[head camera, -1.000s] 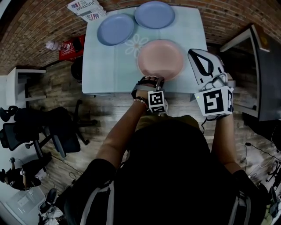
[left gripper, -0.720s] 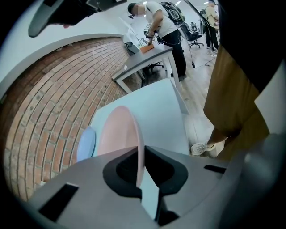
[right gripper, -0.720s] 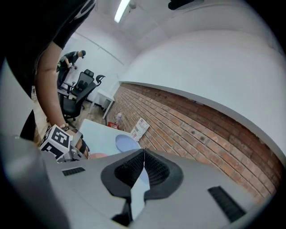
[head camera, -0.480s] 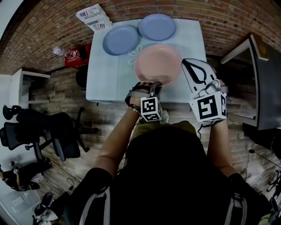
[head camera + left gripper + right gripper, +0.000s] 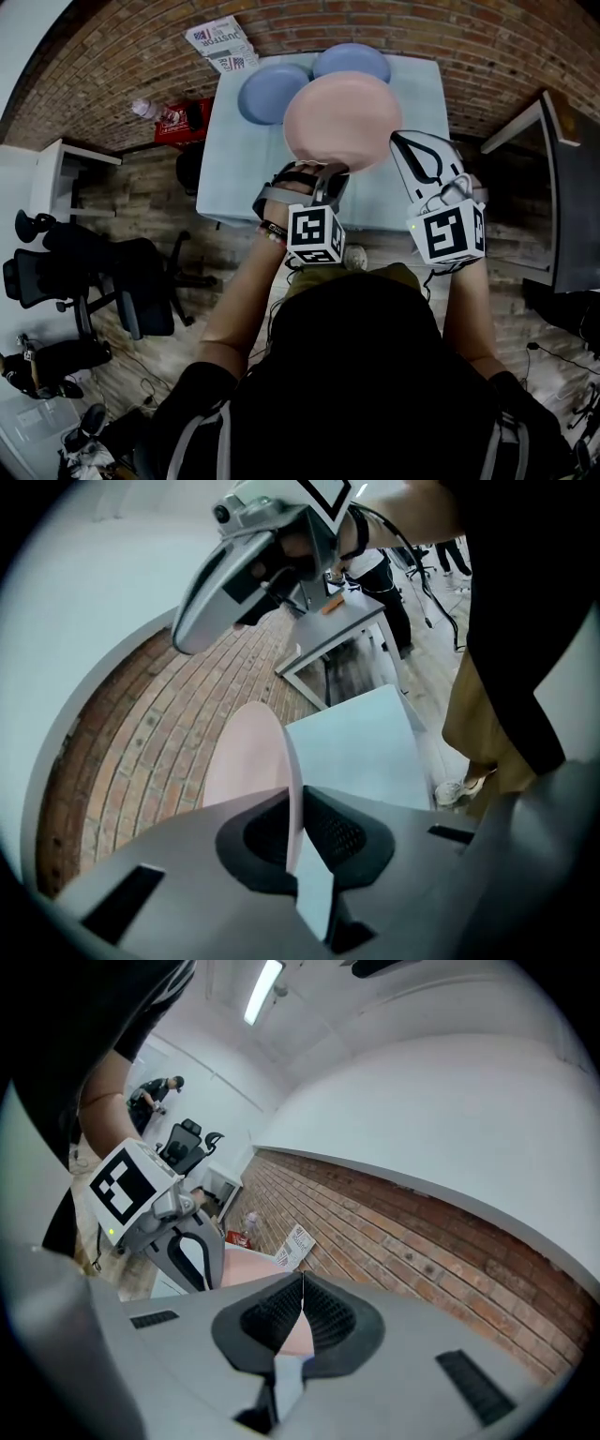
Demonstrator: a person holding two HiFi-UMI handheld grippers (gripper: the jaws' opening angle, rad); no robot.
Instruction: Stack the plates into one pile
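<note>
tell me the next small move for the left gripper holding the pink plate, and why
Probably carry the pink plate forward and slightly left until it hangs centred over the nearer blue plate. The left gripper is shut on the pink plate's near rim and holds it above the table, while the nearer blue plate and the farther blue plate lie unstacked beyond it.

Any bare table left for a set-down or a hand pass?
Free: the near-left table, between the left blue plate and the near edge. Crowded: far side, with that plate and the right blue plate, partly behind the lifted pink plate.
</note>
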